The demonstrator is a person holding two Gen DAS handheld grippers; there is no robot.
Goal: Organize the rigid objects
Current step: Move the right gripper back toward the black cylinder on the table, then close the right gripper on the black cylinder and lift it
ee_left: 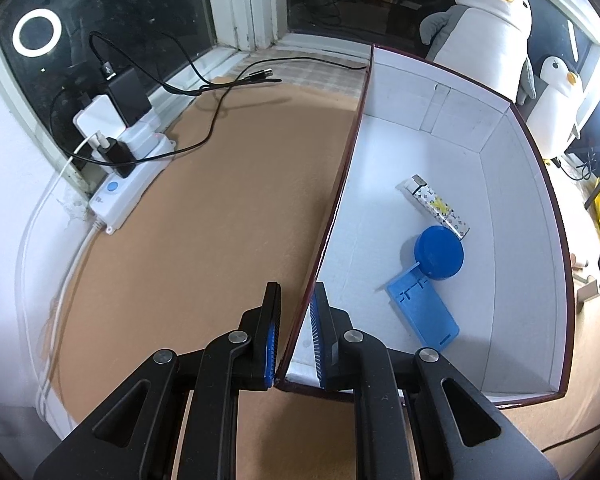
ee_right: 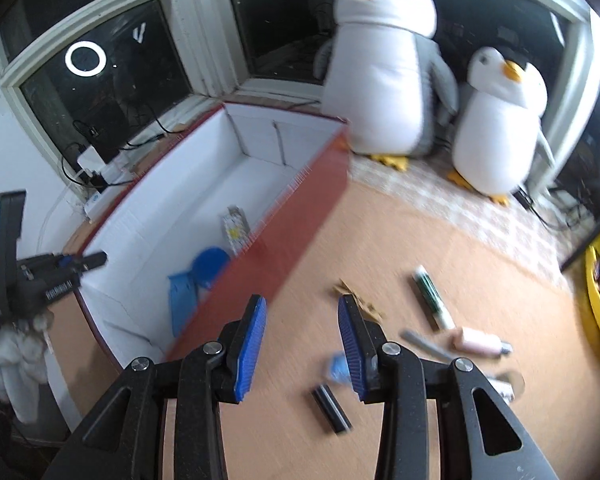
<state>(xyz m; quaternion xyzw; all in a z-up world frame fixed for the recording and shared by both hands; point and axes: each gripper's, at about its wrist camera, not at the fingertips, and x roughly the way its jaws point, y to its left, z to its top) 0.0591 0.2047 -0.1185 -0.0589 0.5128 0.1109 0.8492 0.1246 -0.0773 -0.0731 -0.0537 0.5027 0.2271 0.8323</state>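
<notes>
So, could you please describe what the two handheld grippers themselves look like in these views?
Both look alike. The left gripper and the right gripper each have matte black linkage arms with triangular cut-outs, joined by round silver pivot pins. Their jaws are flat black plates lined with ribbed bright blue pads. Seen from the right wrist view, the left one carries a small line of white lettering, too blurred to read.

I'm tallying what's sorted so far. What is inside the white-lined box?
Inside the box: a patterned stick, a round blue lid, a blue flat holder. The left gripper clamps the wall; the near corner is hidden behind its fingers.
</notes>
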